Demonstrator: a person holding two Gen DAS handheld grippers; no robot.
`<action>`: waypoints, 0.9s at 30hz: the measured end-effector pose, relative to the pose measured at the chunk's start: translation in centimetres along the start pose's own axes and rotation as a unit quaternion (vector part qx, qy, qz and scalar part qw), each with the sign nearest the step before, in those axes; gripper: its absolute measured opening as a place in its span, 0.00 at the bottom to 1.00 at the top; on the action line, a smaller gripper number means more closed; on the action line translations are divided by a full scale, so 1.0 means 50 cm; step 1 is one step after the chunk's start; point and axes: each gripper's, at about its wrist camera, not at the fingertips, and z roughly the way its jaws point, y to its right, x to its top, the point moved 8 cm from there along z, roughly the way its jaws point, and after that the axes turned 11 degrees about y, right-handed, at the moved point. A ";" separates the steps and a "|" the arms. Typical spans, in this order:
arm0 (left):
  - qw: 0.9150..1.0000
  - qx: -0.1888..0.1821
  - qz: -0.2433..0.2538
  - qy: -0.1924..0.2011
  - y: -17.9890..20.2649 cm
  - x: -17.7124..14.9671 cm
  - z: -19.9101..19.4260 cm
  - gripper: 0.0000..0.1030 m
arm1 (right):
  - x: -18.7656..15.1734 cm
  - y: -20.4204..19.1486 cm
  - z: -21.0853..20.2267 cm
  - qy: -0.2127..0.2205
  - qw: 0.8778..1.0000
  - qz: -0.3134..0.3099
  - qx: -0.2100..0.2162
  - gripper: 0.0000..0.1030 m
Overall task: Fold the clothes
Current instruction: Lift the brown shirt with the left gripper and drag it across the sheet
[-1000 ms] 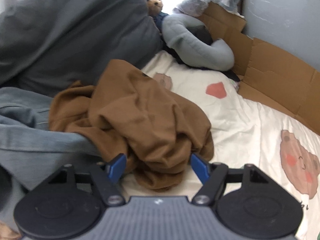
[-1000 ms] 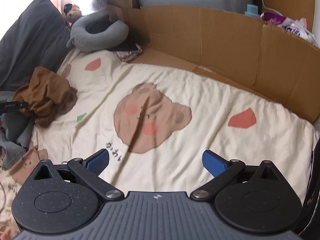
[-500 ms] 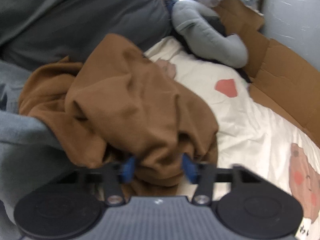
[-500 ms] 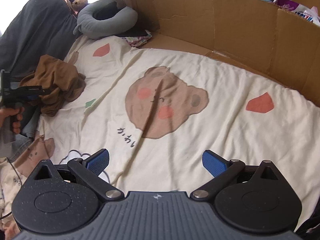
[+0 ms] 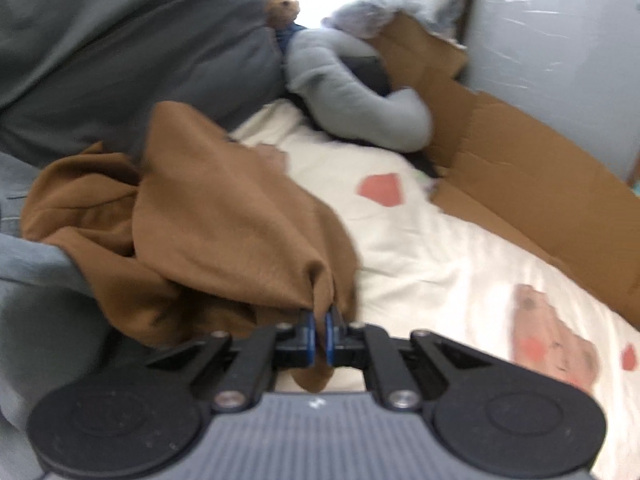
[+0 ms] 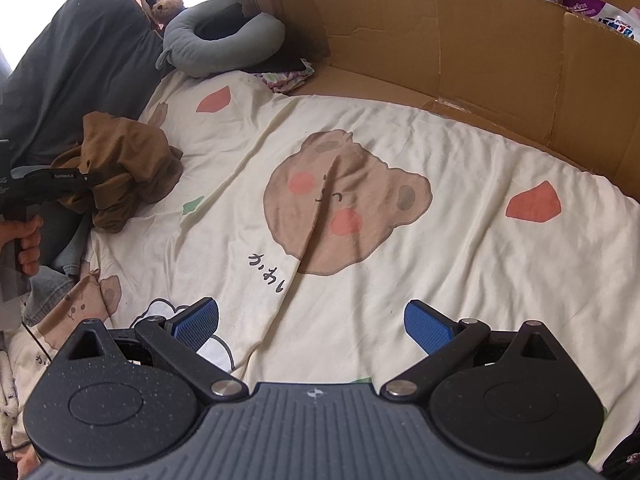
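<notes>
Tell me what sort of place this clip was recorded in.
Most likely a bedroom, with the work done on a bed. A cream bear-print sheet covers the surface, a dark grey pillow and a grey neck pillow lie at its head, and a small teddy bear sits behind them.

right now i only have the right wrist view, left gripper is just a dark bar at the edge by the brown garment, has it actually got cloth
Observer: Yes. In the left wrist view the left gripper is shut on a fold of the brown garment.
Operator: is the cloth through the pads or just at the tips
Observer: Through them; a tail of it hangs out below the fingers.
Operator: anything under the garment on that side
Observer: Grey-blue clothing lies against its left edge, partly under it.
Operator: and my right gripper
Observer: The right gripper is open, over the bear-print sheet, holding nothing.
</notes>
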 end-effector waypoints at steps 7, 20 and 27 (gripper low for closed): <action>0.997 -0.078 0.006 -0.027 0.114 -0.018 -0.041 0.04 | 0.001 0.000 -0.002 0.000 1.000 0.004 0.004 0.99; 0.984 -0.170 0.032 -0.042 0.275 -0.031 -0.061 0.04 | 0.000 -0.015 -0.005 0.002 1.000 0.003 0.022 0.99; 0.976 -0.208 0.040 -0.057 0.322 -0.056 -0.083 0.04 | 0.005 -0.006 -0.007 0.006 1.000 0.011 0.018 0.99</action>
